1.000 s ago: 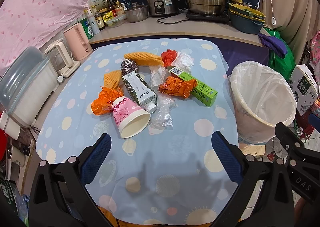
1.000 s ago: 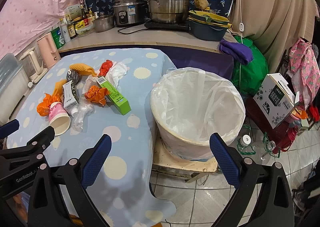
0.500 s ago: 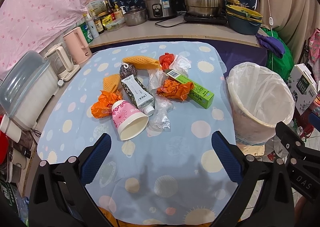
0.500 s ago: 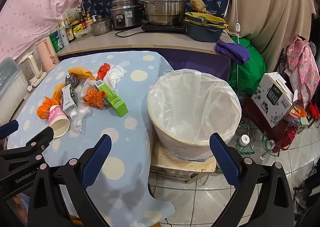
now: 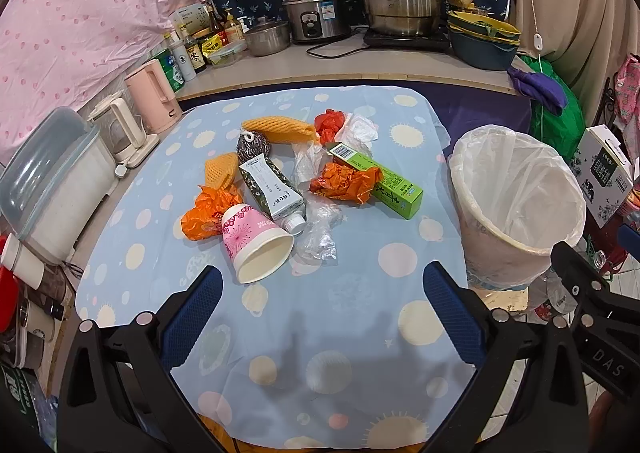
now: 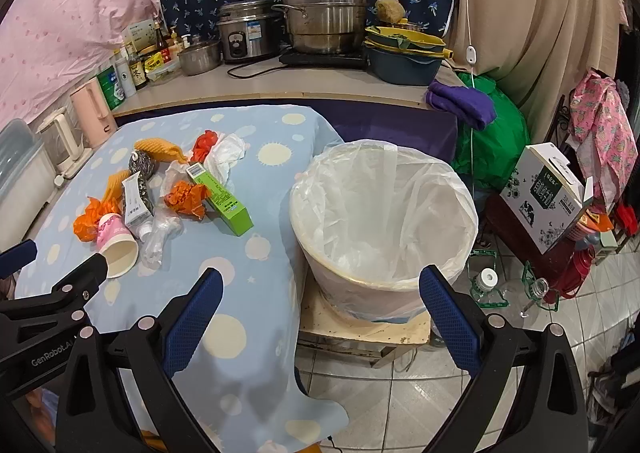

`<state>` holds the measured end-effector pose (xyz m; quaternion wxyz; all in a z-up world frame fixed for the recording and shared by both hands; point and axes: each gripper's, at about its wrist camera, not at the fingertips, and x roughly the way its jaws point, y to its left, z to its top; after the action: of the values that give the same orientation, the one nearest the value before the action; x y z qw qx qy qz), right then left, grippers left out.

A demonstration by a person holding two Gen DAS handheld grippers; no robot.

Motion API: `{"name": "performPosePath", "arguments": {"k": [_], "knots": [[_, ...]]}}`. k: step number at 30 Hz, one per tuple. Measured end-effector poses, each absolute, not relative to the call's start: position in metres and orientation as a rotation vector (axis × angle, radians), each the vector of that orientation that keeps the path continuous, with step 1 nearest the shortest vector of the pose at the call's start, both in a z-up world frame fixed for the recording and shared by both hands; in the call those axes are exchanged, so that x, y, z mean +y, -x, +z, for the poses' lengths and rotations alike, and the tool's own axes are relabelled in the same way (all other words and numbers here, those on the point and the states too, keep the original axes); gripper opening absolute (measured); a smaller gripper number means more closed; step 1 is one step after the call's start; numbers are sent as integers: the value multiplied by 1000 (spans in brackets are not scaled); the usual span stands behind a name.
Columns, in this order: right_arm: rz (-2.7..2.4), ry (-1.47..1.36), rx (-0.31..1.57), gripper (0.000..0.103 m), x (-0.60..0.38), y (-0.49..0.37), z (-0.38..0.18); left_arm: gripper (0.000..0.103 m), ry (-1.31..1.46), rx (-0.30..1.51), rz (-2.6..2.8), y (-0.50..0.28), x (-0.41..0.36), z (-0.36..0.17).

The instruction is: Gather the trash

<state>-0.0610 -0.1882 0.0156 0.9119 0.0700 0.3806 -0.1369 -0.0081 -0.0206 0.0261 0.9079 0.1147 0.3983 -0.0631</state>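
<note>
Trash lies in a heap mid-table: a pink paper cup (image 5: 256, 243) on its side, a toothpaste tube (image 5: 272, 191), a green box (image 5: 380, 181), orange crumpled wrappers (image 5: 344, 183), clear plastic (image 5: 320, 237), yellow foam nets (image 5: 280, 131) and a steel scourer (image 5: 250, 147). The heap also shows in the right wrist view, with the cup (image 6: 116, 245) and the green box (image 6: 222, 199). A white-lined bin (image 6: 384, 221) stands right of the table, also in the left wrist view (image 5: 516, 209). My left gripper (image 5: 320, 305) is open above the table's near side. My right gripper (image 6: 320, 309) is open before the bin.
The table has a blue dotted cloth (image 5: 320, 333). Kettles (image 5: 152, 97) and a lidded container (image 5: 48, 189) line its left edge. Pots, a rice cooker (image 5: 316, 11) and bottles stand on the back counter. A carton (image 6: 544, 193) and bottles sit on the tiled floor at right.
Both grippers have drawn slightly back and up, so the trash heap and the bin look a little farther away. Nothing was grasped and the trash has not moved.
</note>
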Motion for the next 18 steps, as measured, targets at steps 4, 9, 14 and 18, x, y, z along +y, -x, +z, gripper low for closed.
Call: {"name": "performPosePath", "arguments": {"k": [4,9,14,18], "knots": [[-282,-142,786,95,-188,62,16,96,-239,820,-131,8,-21,26],[-281,-142,785,95,-189,62,17,96,-238,820,-131,9,-21,26],[-282,-142,788,95,-187,62,16,96,-236,824,-130,8,-21,26],[-282,-141,790,95,-187,62,17,96,-229,835,-129,5,-18,25]]}}
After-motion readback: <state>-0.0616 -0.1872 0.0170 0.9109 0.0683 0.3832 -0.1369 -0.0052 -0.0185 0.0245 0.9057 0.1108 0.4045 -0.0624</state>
